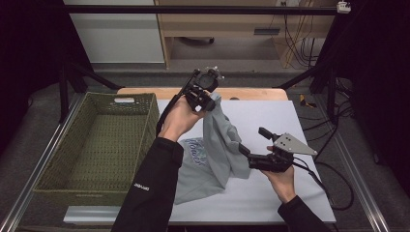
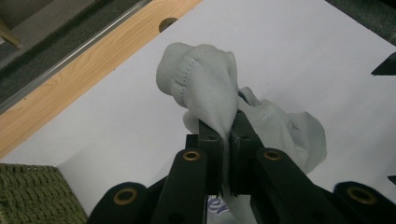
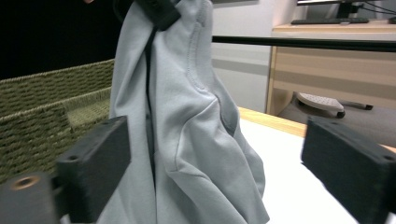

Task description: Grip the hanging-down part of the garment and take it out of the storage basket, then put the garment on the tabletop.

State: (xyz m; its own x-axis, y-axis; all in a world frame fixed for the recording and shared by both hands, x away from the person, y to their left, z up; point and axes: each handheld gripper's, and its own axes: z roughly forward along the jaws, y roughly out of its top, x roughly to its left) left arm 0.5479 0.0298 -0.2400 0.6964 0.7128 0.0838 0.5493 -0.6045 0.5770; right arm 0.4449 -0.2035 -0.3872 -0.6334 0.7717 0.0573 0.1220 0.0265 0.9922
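Observation:
A light grey sweatshirt (image 1: 220, 145) with blue lettering hangs from my left gripper (image 1: 209, 103), its lower part still lying on the white table top (image 1: 275, 116). In the left gripper view my left gripper (image 2: 227, 128) is shut on a bunched fold of the sweatshirt (image 2: 205, 79), lifted above the table. My right gripper (image 1: 252, 141) is low at the cloth's right side, jaws wide open. In the right gripper view my right gripper (image 3: 219, 158) faces the draped sweatshirt (image 3: 187, 93), and neither pad touches the cloth.
A green woven basket (image 1: 154, 116) stands at the left of the table, its wall close behind the cloth (image 3: 42, 107). A wooden strip (image 1: 251, 93) edges the far side. White surface lies bare to the right and front of the sweatshirt.

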